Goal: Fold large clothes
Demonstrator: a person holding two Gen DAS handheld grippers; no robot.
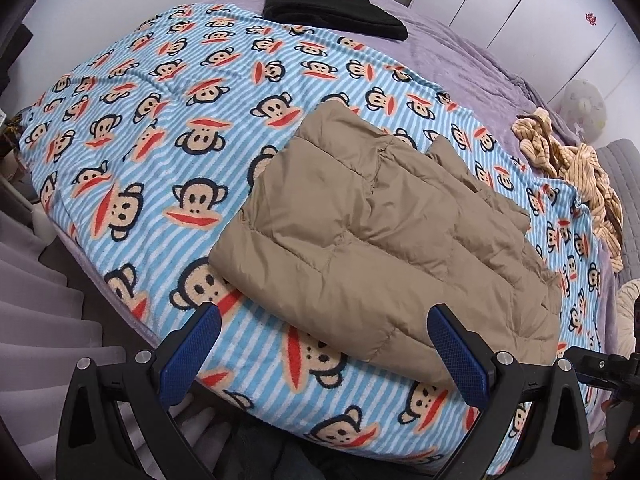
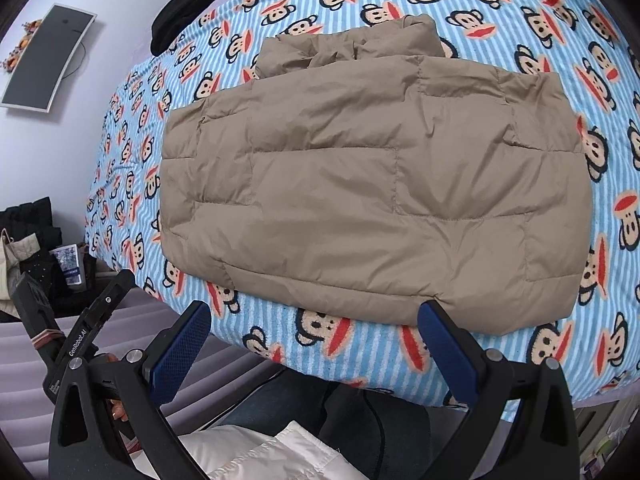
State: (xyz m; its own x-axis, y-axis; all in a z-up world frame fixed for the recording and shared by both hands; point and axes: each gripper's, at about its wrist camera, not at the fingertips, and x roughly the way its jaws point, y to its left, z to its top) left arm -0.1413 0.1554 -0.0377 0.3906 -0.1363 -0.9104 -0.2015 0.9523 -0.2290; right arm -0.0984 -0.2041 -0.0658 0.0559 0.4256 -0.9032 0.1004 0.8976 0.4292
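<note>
Lying folded flat on the blue-striped monkey-print blanket near the bed's front edge, the tan puffer jacket, with the left gripper and the right gripper both hovering just short of its hem, jaws spread wide, gripping nothing.

Two wrist fisheyes at bed's near edge, facing across blanket, close above; shared: tan jacket, blanket.
</note>
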